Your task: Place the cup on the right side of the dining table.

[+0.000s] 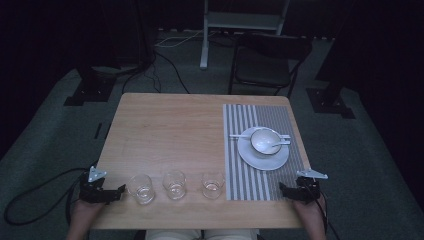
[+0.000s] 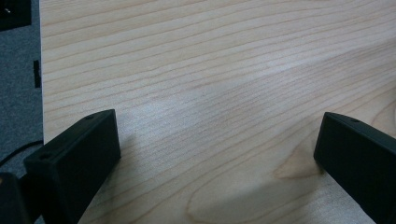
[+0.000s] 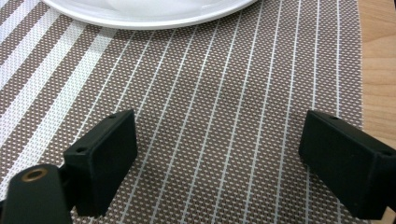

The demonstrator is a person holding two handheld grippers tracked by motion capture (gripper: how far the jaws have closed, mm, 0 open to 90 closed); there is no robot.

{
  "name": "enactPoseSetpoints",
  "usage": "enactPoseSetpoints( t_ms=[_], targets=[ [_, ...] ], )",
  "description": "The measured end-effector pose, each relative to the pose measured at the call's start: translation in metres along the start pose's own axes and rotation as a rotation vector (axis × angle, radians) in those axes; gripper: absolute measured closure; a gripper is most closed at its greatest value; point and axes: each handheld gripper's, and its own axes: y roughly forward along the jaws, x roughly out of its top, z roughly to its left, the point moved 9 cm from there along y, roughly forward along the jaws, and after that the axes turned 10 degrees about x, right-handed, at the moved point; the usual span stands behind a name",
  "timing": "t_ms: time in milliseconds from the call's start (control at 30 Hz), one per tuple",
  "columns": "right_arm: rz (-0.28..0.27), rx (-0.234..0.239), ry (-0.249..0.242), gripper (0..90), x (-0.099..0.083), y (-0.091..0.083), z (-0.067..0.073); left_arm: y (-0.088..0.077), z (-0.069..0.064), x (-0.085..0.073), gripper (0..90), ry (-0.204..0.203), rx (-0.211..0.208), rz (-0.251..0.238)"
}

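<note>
Three clear glasses stand in a row near the table's front edge: left glass (image 1: 140, 188), middle glass (image 1: 174, 184), right glass (image 1: 212, 184). A white plate (image 1: 263, 155) on a striped placemat (image 1: 250, 175) carries a white bowl (image 1: 264, 139) with a spoon (image 1: 276, 146) in it, and chopsticks (image 1: 240, 135) lie across the plate's far side. My left gripper (image 1: 121, 190) rests at the front left corner, open, with bare wood (image 2: 215, 116) between its jaws. My right gripper (image 1: 281, 188) sits at the front right, open over the placemat (image 3: 210, 116), below the plate's rim (image 3: 149, 18).
The wooden table (image 1: 170, 130) has open surface at its left and middle. A dark chair (image 1: 267, 62) stands behind the far edge. Cables (image 1: 35, 195) trail on the grey carpet to the left, and stand bases sit at both far corners.
</note>
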Motion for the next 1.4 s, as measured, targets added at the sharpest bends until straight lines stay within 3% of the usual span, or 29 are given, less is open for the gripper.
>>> enactPoseSetpoints(
  t_ms=[433,600,967,1233,1400],
  targets=[
    [0.009,-0.005,0.000,11.2,-0.002,-0.002,0.002,0.000,0.000,0.000,0.7,-0.004,0.002,-0.005],
    [0.000,-0.007,0.021,11.2,-0.003,-0.007,0.000,0.000,0.000,0.000,0.7,-0.004,0.002,-0.005],
    [-0.006,-0.014,-0.028,11.3,0.003,-0.015,0.010,0.000,-0.001,0.000,0.7,0.000,-0.001,-0.005],
    [-0.032,0.010,-0.036,11.3,0.010,-0.023,0.016,0.000,-0.001,0.000,0.8,0.000,-0.002,-0.006],
    [-0.047,0.042,-0.063,11.3,0.019,-0.027,0.029,0.000,-0.001,0.000,0.7,0.000,-0.003,-0.006]
  ],
)
